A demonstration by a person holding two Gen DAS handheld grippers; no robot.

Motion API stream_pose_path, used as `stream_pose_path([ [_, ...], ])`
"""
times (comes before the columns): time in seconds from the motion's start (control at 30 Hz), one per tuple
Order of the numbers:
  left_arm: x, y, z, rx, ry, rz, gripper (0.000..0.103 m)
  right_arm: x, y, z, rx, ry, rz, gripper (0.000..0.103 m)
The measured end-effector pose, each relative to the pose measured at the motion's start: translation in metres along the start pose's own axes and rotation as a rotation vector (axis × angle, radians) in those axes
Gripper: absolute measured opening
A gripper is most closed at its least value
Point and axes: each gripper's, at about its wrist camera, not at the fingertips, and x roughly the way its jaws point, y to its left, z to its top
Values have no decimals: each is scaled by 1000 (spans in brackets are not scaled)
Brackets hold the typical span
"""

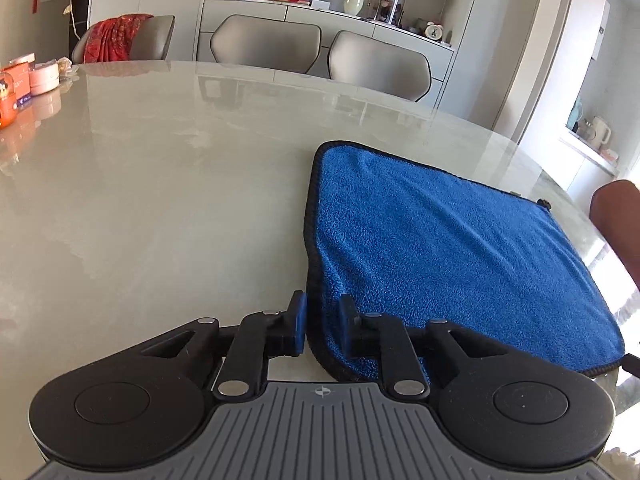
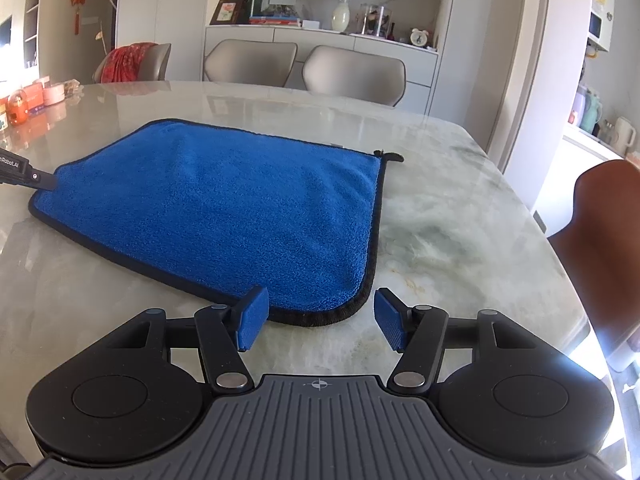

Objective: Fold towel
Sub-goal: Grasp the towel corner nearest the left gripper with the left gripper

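Observation:
A blue towel (image 1: 440,240) with a dark hem lies flat on the marble table (image 1: 160,200). My left gripper (image 1: 322,312) is shut on the towel's near left corner, and the hem stands up pinched between the blue pads. In the right wrist view the towel (image 2: 240,208) spreads away to the left, and a black finger of the left gripper (image 2: 40,178) rests at its far left corner. My right gripper (image 2: 320,304) is open at the near right corner. That corner lies between the fingers, and the pads (image 2: 252,316) stand clear of it.
Orange and pink containers (image 1: 24,80) stand at the table's far left edge. Grey chairs (image 2: 352,72) line the far side, before a white sideboard. A brown chair (image 2: 600,248) stands close by the table's right edge. Bare marble (image 2: 460,220) lies right of the towel.

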Motion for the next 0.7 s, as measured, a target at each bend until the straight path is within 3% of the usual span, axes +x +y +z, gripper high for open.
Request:
stream_pose_path([
  [0.4,-22,-31,24,62,-76,-104,7,-4,-3,1,21,-25,27,60],
  [0.7,-9,-121,42,248,-76,-211,7,-7,2,11,-10,-75,69,60],
])
